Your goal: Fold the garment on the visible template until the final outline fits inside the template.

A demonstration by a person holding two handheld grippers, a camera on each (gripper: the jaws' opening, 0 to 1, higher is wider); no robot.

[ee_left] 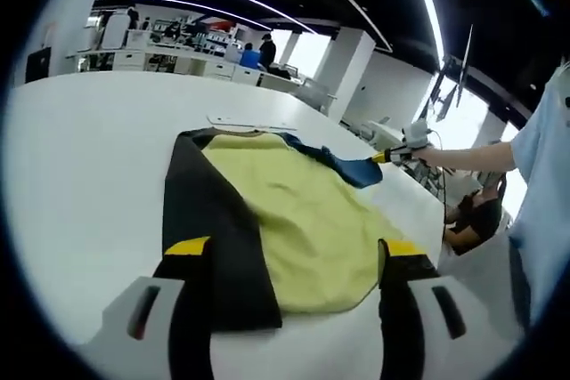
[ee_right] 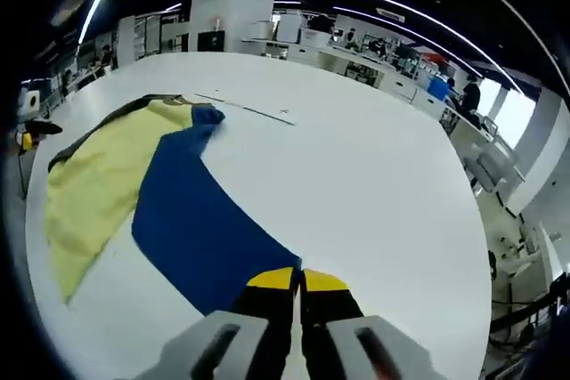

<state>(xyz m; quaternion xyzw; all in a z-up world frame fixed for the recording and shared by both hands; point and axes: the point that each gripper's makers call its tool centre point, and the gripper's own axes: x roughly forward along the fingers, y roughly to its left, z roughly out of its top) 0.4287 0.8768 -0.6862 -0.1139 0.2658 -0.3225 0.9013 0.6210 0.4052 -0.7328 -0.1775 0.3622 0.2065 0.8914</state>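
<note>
One garment (ee_left: 303, 229) lies spread on the white desk (ee_left: 80, 175): a yellow body with one black sleeve-like panel (ee_left: 214, 238) along one side and one blue panel (ee_right: 196, 220) along the other. Just beyond its far edge, a thin outline mark (ee_right: 254, 110) is drawn on the desk surface (whether it is part of the template I cannot tell).

Two claws are in play. In the left gripper view, the left claw (ee_left: 298, 251) hovers low over the near hem of the garment with its two yellow-tipped jaws standing wide apart, one over the black panel and one at the yellow edge, gripping nothing. In the right gripper view, the right claw (ee_right: 298, 280) has its two yellow tips pressed together on the near end of the blue panel, pinching the cloth.

The left gripper view also shows the right claw from outside, at the far corner of the garment, held by one outstretched bare arm (ee_left: 468, 157) coming from a pale blue short sleeve (ee_left: 539, 149), reaching level across the desk.
</note>
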